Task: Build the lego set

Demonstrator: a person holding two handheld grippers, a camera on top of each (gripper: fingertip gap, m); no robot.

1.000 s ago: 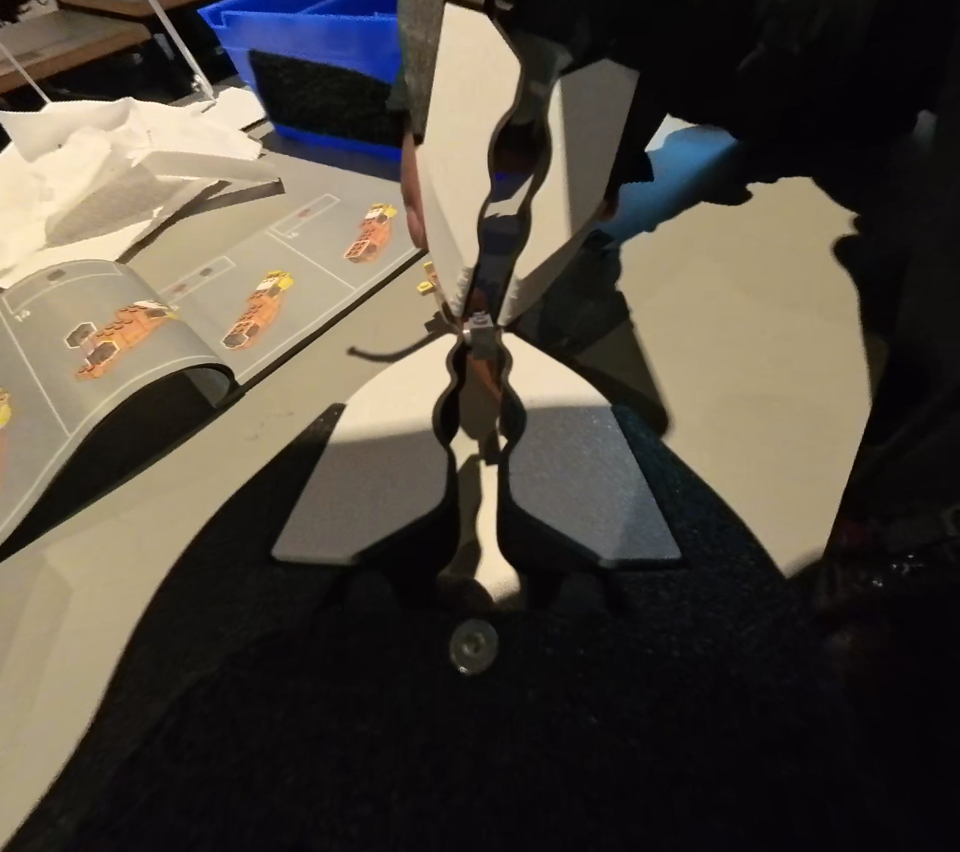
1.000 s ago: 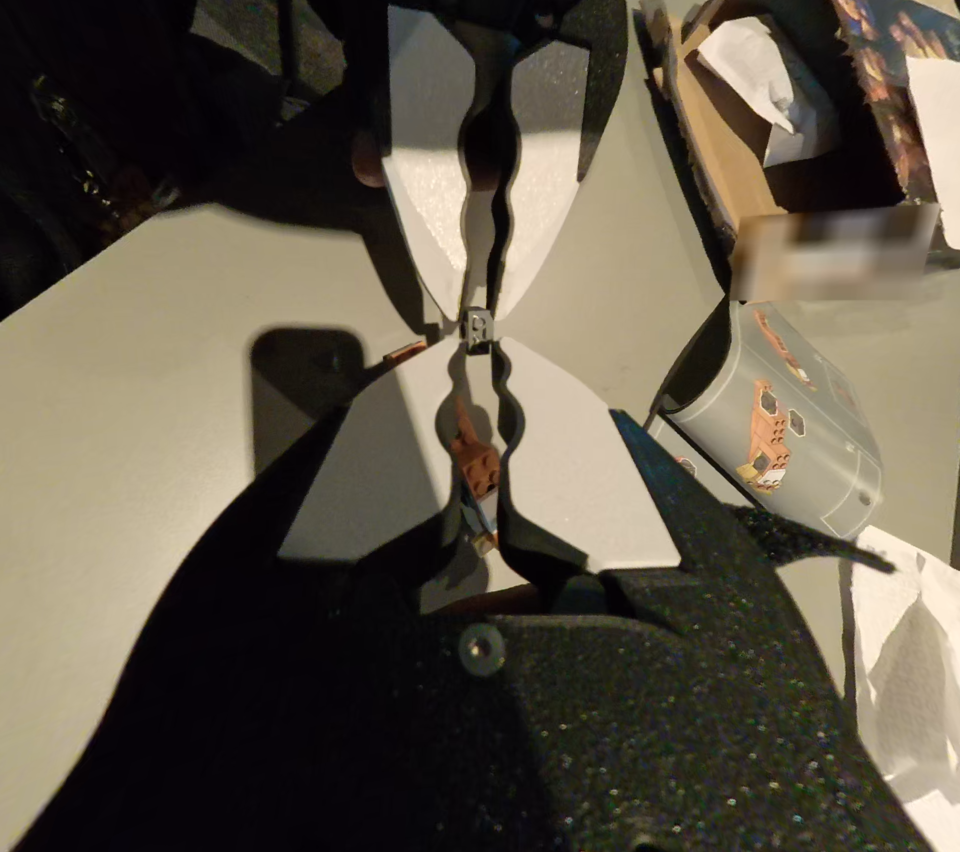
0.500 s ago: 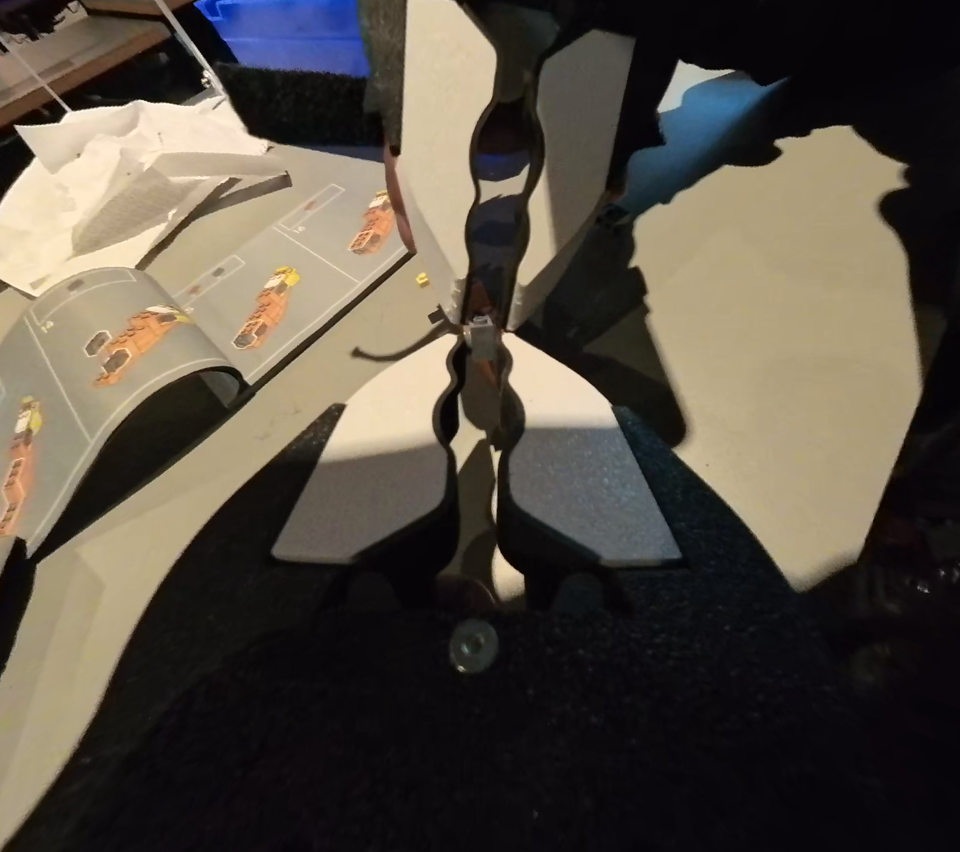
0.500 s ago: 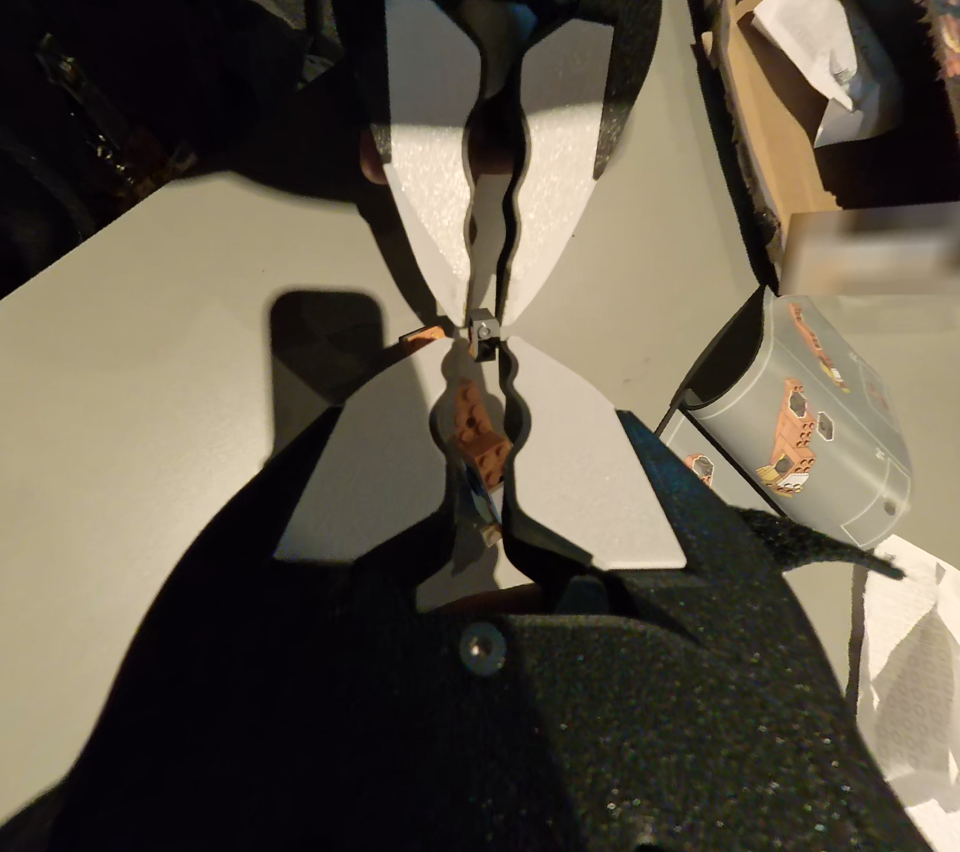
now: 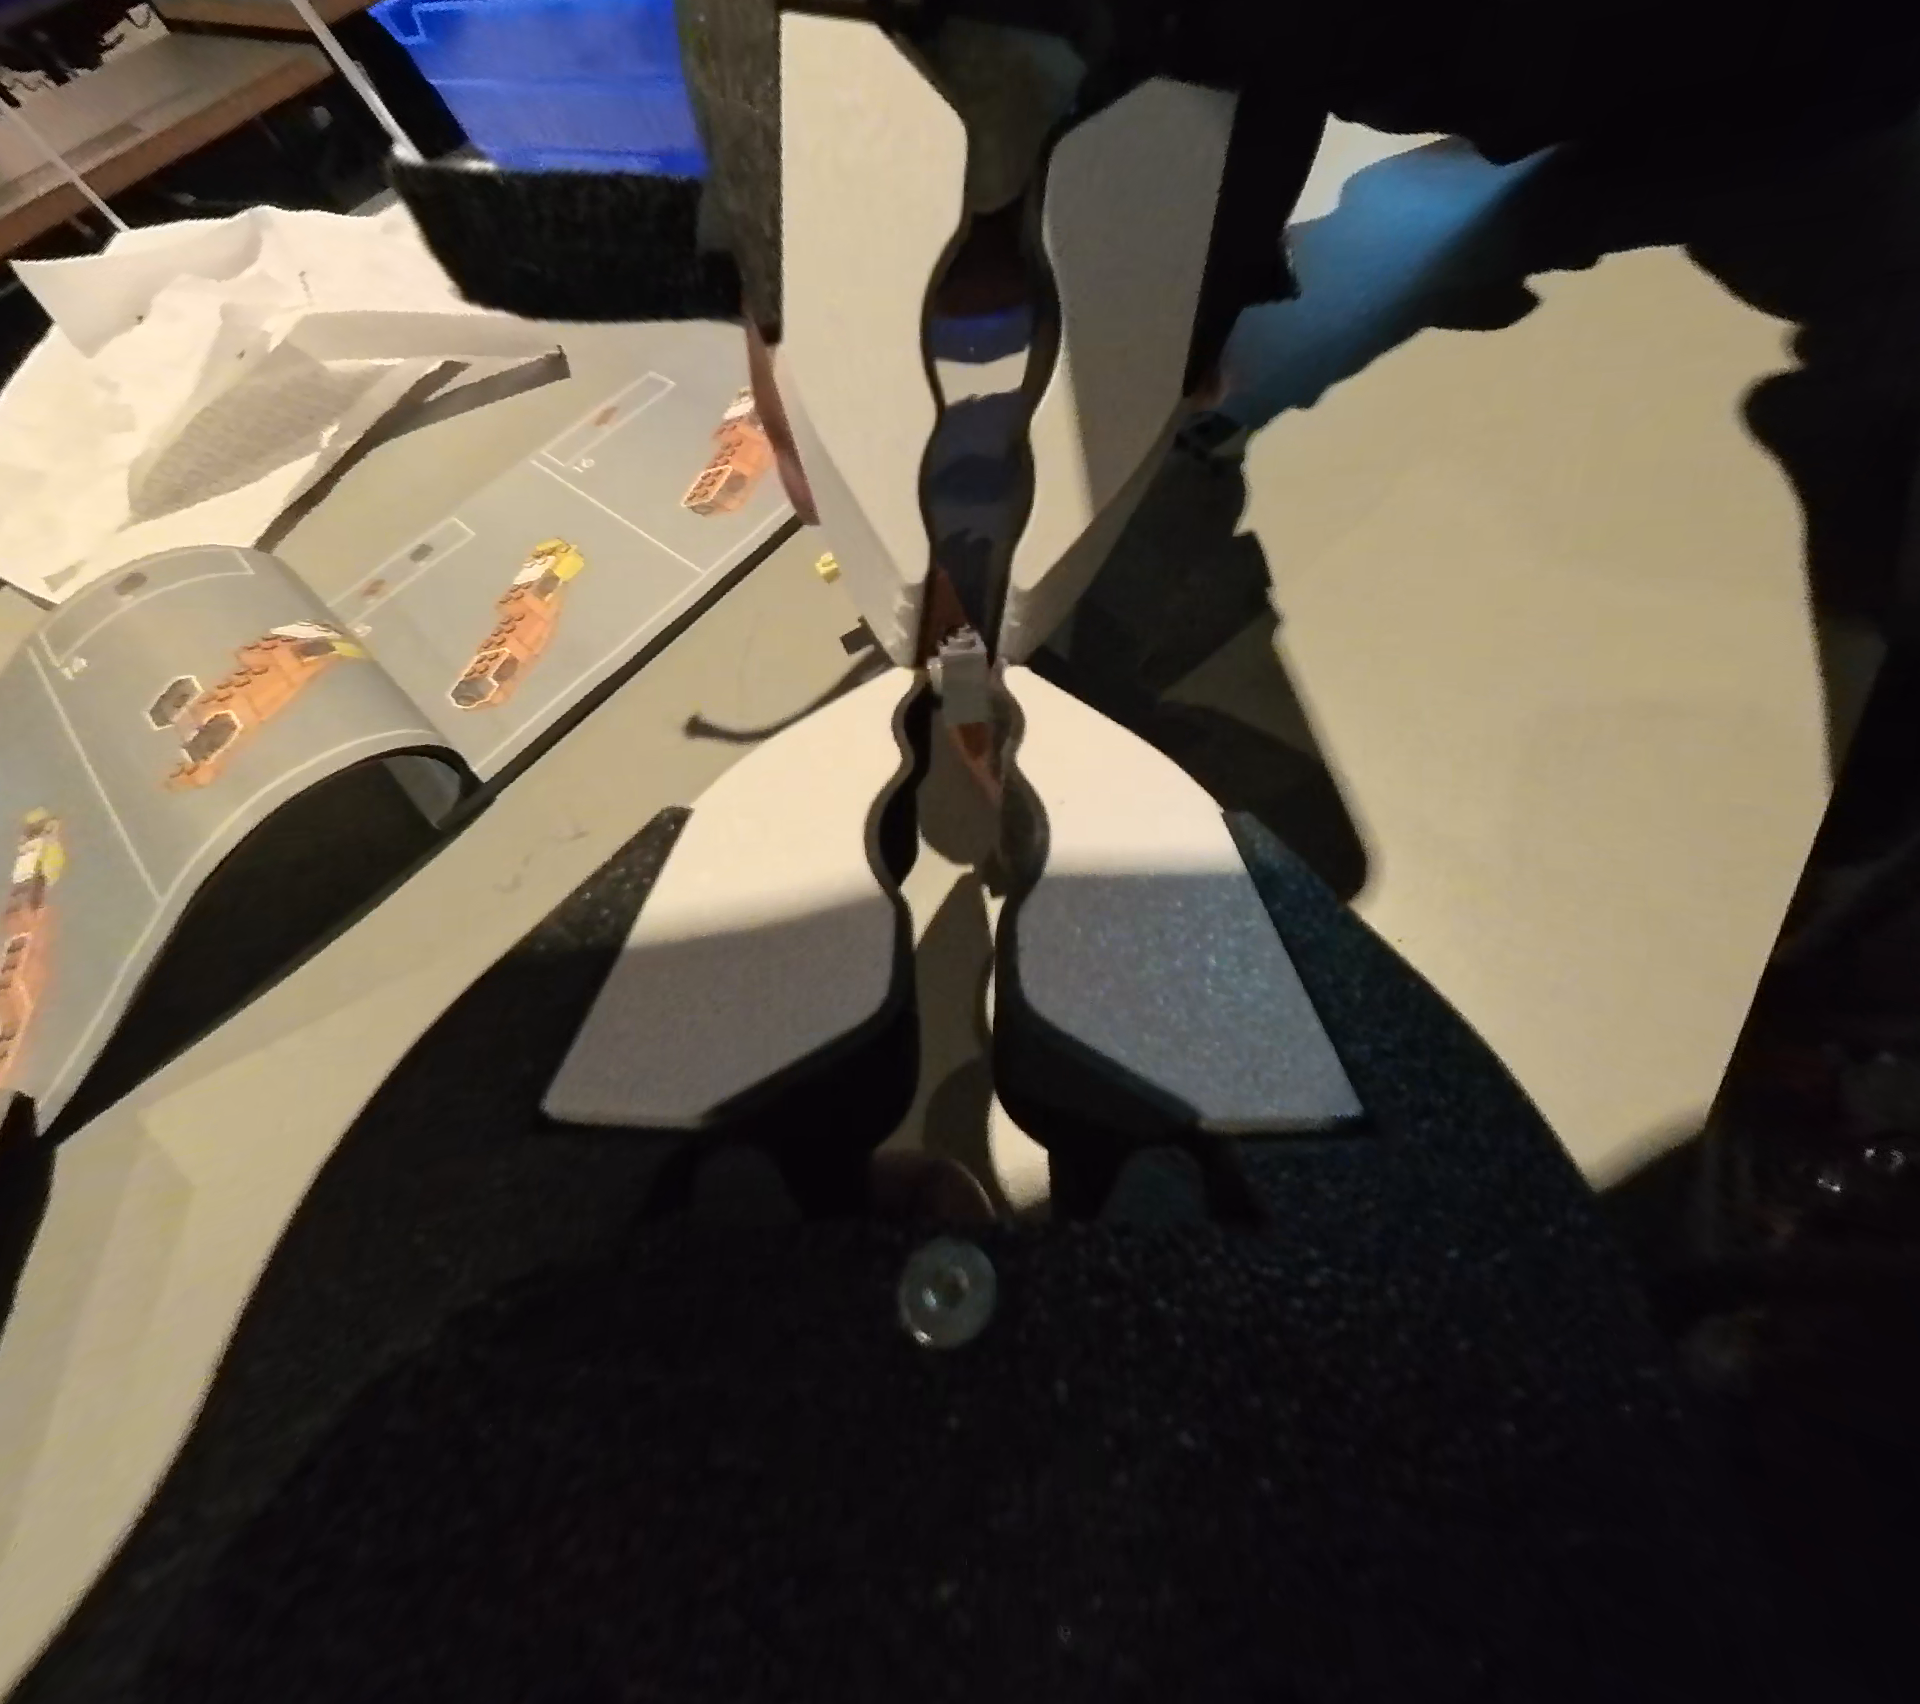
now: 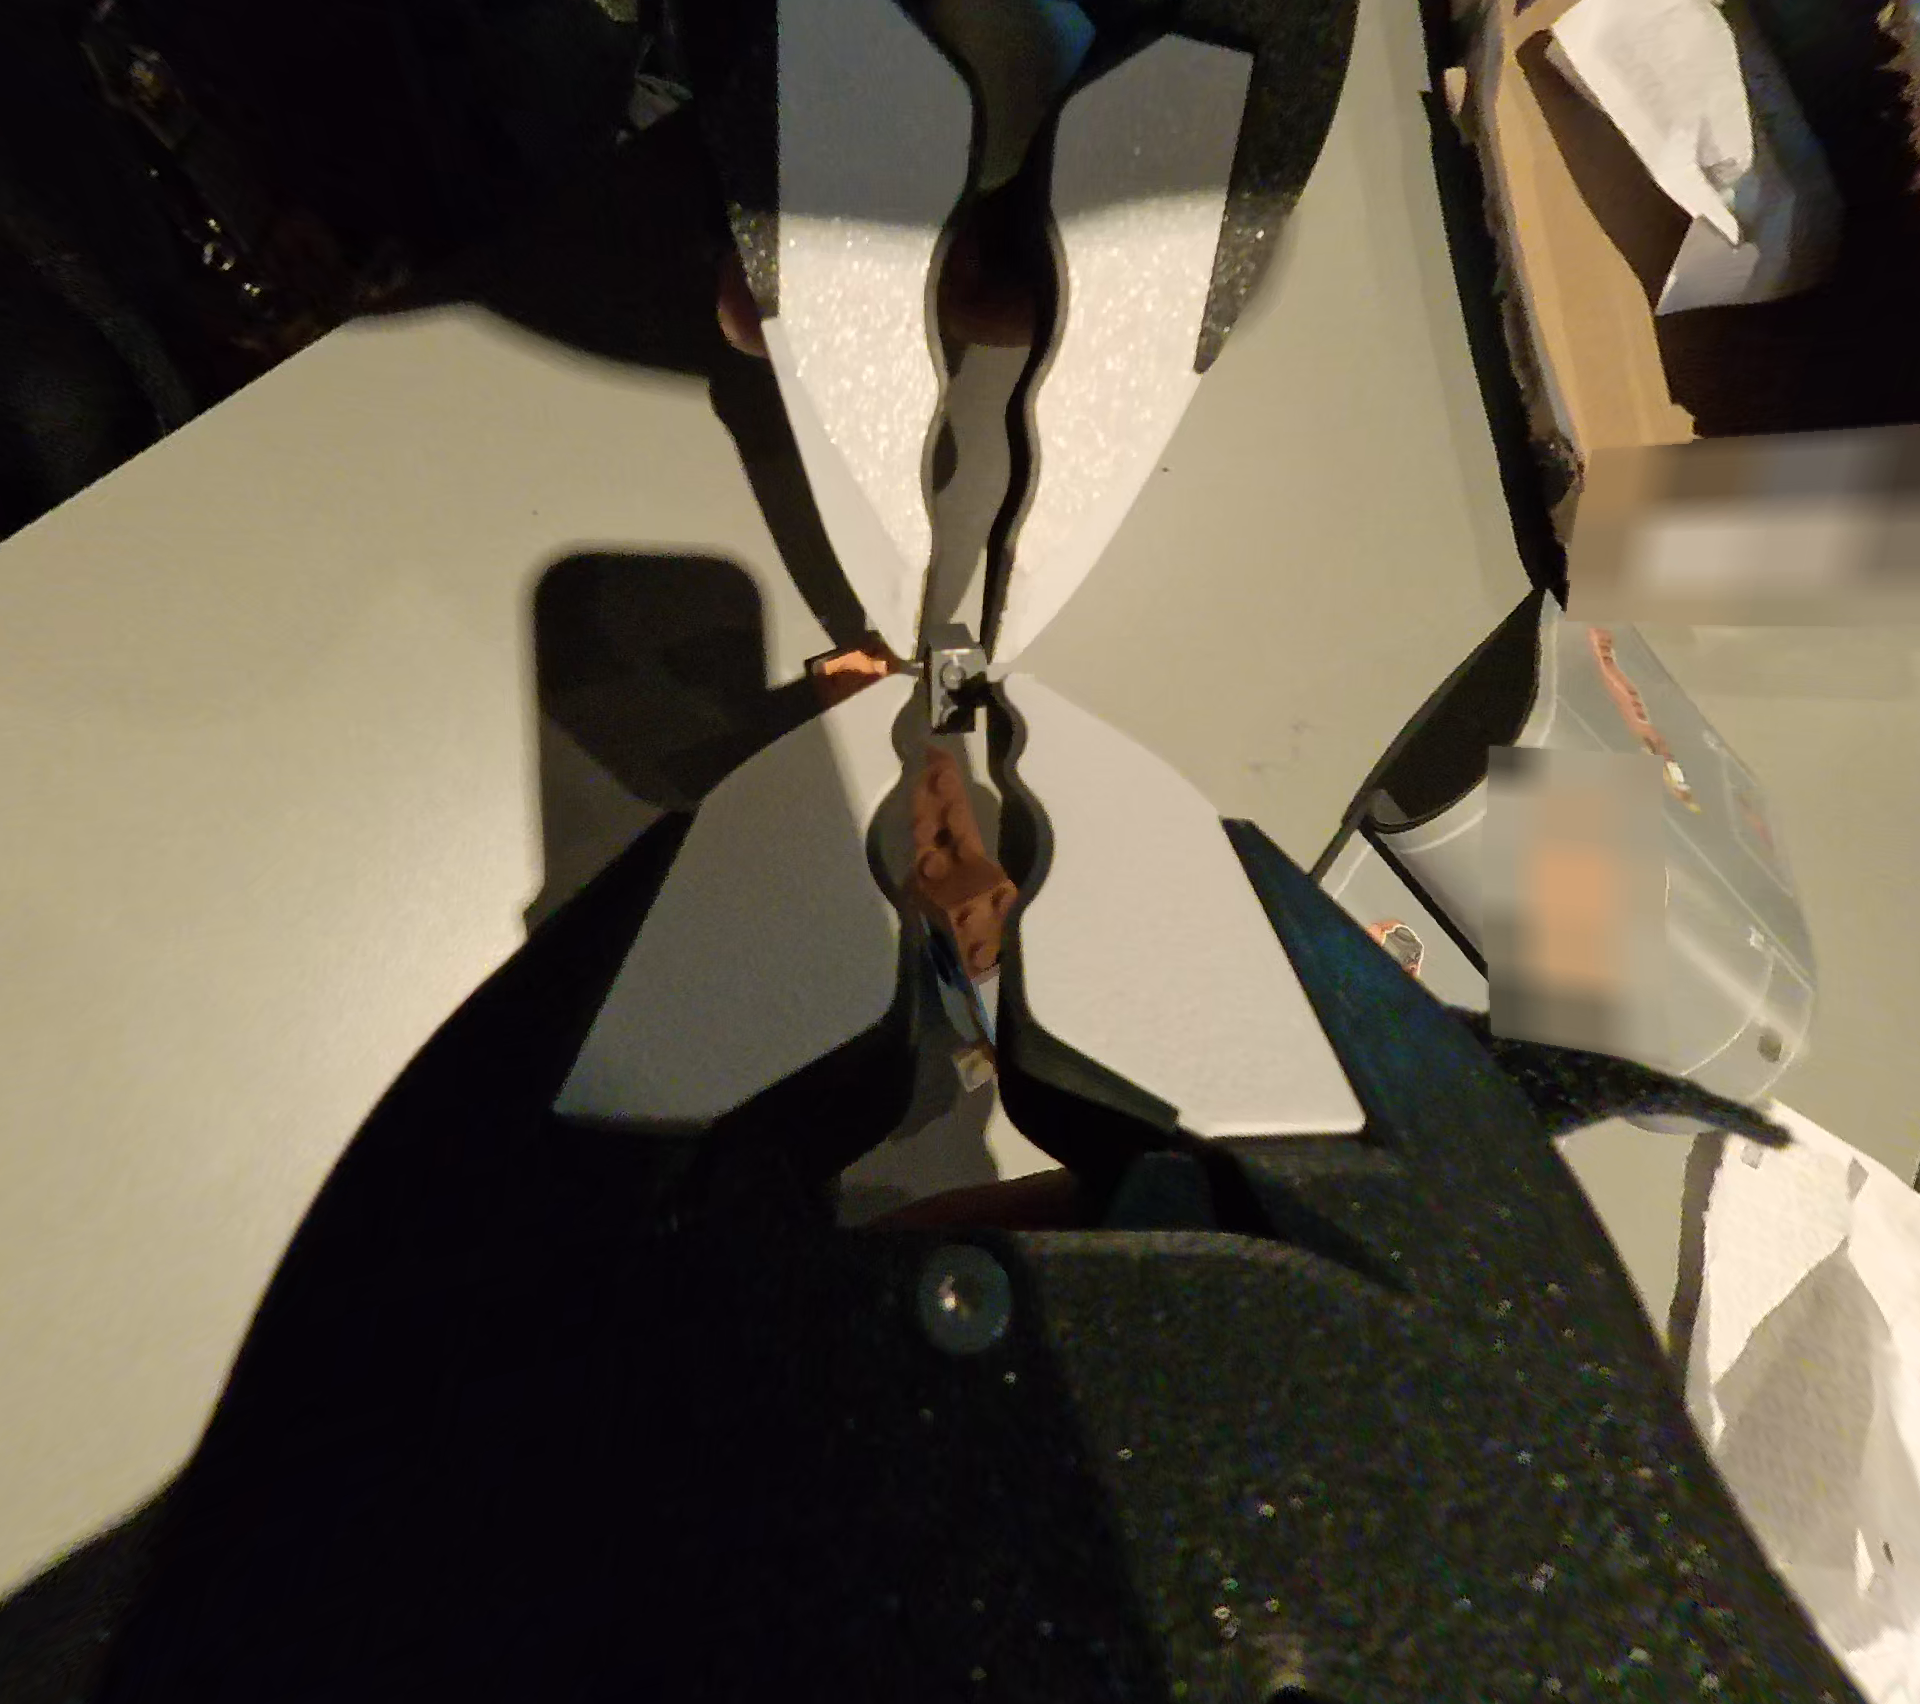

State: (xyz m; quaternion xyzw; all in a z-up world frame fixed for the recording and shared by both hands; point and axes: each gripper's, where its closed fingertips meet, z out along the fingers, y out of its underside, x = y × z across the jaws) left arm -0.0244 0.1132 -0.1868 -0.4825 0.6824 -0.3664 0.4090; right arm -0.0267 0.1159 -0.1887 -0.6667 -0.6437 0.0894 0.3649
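My two grippers meet tip to tip above the grey table. My left gripper point(image 5: 958, 690) is shut on a small grey brick point(image 5: 958, 675), which also shows in the right wrist view point(image 6: 954, 678). My right gripper point(image 6: 956, 709) is shut on an orange lego model point(image 6: 956, 875) that lies along the gap between its fingers, with a blue and white part at its rear. The grey brick touches the front end of the model. In the left wrist view only a sliver of the orange model point(image 5: 977, 740) shows behind the grey brick.
An open instruction booklet point(image 5: 312, 667) lies to the left, with crumpled white paper point(image 5: 208, 366) and blue bins point(image 5: 561, 54) behind it. A loose orange piece point(image 6: 847, 665), a small yellow piece point(image 5: 826, 565) and a black cord point(image 5: 758, 724) lie on the table. A cardboard box point(image 6: 1538, 252) stands nearby. Only a small space, under 4 cm, lies between the two pairs of fingers.
Both grippers stay shut and tip to tip. They have drifted together a little over the table. The orange model shows longer between my right fingers.
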